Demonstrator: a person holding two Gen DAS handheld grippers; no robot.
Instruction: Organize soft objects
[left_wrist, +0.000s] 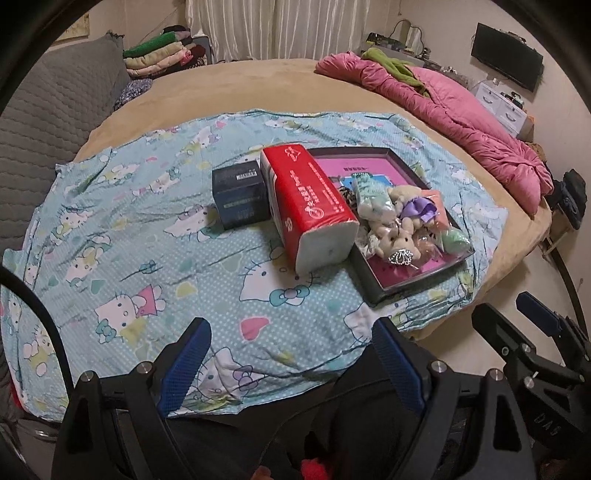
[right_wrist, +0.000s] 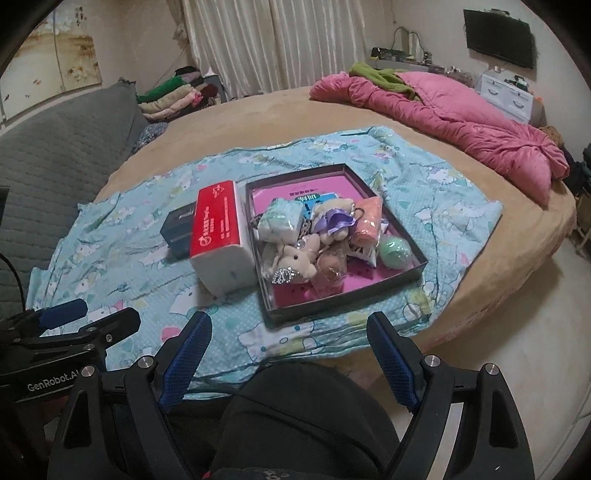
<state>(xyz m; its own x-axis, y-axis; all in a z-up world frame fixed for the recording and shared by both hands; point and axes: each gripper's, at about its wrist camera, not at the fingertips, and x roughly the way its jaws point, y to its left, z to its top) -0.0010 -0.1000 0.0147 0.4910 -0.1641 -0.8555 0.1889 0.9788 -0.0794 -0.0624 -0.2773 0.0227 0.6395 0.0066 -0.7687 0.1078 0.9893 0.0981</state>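
Observation:
A shallow dark tray (right_wrist: 402, 275) with a pink bottom sits on the blue cartoon cloth (right_wrist: 129, 258). In it lie several soft things: small plush bears (right_wrist: 299, 258), a purple-bowed plush (right_wrist: 338, 219), a pale tissue pack (right_wrist: 280, 218), an orange pouch (right_wrist: 367, 218) and a green ball (right_wrist: 395, 251). The tray also shows in the left wrist view (left_wrist: 399, 286), with the plush bears (left_wrist: 397, 240). A red tissue pack (right_wrist: 219, 229) (left_wrist: 310, 195) and a dark box (right_wrist: 177, 229) (left_wrist: 240, 194) lie left of the tray. My left gripper (left_wrist: 291, 350) and right gripper (right_wrist: 290, 339) are open and empty, near the bed's front edge.
A pink quilt (right_wrist: 443, 118) with a green cloth (right_wrist: 380, 75) lies at the bed's far right. Folded clothes (right_wrist: 173, 96) are stacked at the back left by a grey padded headboard (right_wrist: 55, 155). The floor (right_wrist: 517, 332) lies to the right. The person's dark-clad knee (right_wrist: 295, 406) is below.

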